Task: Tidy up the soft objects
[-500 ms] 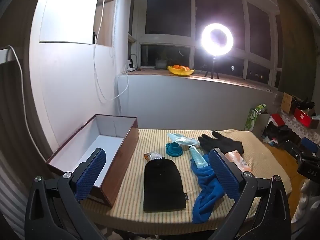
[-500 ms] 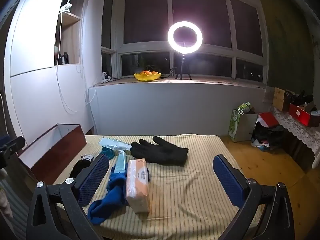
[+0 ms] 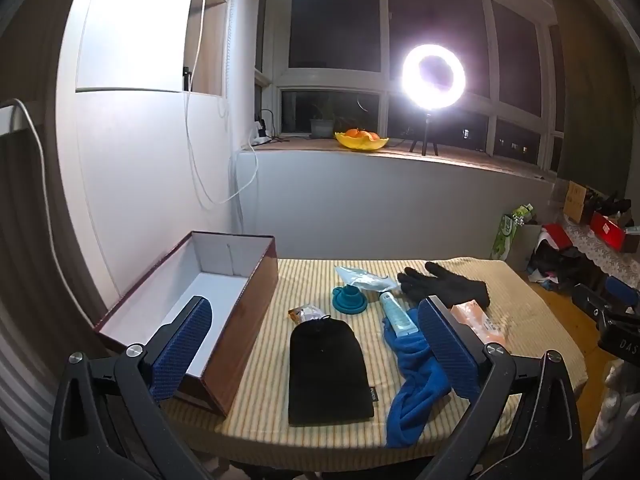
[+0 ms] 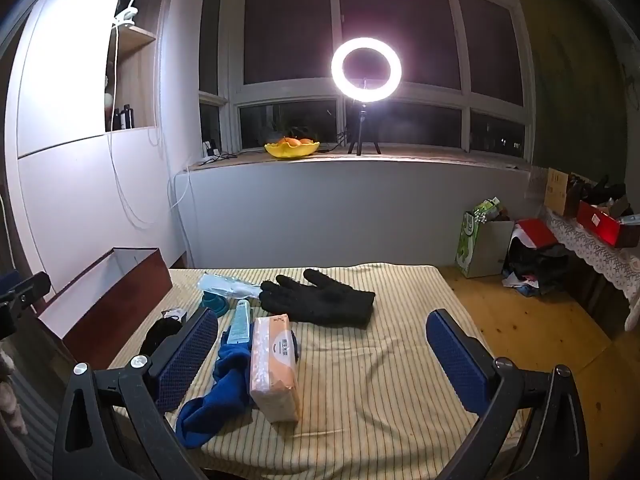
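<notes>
Striped table [image 4: 360, 400] carries a box [image 3: 240, 320], black pouch [image 3: 328, 372], blue cloth [image 3: 416, 392], tube [image 3: 396, 314], tissue pack [image 4: 272, 368], gloves [image 4: 320, 300] — plus a teal cup [image 3: 350, 300] (collapsed).

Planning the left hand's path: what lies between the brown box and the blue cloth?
In the left wrist view, a black pouch lies flat between the box and the blue cloth, on the striped table cover.

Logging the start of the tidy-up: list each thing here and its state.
left gripper: open, holding nothing
right gripper: open, holding nothing
box: open, nothing visible inside
black pouch: flat
blue cloth: crumpled
black gloves: flat
ring light: on
</notes>
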A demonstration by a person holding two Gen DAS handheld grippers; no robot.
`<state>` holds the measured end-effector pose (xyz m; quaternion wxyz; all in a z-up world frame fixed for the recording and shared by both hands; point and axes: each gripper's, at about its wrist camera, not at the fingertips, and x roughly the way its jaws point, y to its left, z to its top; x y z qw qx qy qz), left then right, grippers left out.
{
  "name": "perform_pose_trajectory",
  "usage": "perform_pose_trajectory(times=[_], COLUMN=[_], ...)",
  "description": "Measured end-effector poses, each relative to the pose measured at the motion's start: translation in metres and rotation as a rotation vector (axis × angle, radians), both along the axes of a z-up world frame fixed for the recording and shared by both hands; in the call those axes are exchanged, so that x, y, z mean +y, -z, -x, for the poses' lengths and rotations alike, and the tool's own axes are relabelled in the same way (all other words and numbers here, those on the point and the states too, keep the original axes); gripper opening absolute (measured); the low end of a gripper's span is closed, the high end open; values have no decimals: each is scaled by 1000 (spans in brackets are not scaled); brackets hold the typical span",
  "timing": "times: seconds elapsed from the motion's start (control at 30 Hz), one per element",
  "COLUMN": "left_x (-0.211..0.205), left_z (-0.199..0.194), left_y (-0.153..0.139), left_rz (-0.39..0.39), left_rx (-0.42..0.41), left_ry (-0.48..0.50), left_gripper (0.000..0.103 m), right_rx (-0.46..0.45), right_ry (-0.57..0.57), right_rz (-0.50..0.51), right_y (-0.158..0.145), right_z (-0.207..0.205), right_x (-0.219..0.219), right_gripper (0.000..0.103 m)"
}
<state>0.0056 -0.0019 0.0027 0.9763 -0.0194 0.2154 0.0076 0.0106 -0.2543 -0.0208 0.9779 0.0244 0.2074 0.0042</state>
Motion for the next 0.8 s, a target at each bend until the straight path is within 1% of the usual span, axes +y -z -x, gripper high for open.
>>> perform_pose_trajectory(times=[0.27, 0.8], left_x=[-5, -7], left_z=[2, -1], left_y=[2, 4], left_rz=[-26, -24], left_rx=[-12, -7], left_ry=[5, 6], left_gripper=[102, 102], right_rx=[17, 33], right_ry=[-12, -19], right_rz=[-3, -12], right_y=[8, 11], right_z=[3, 0], right_x=[1, 1], right_gripper=[103, 103])
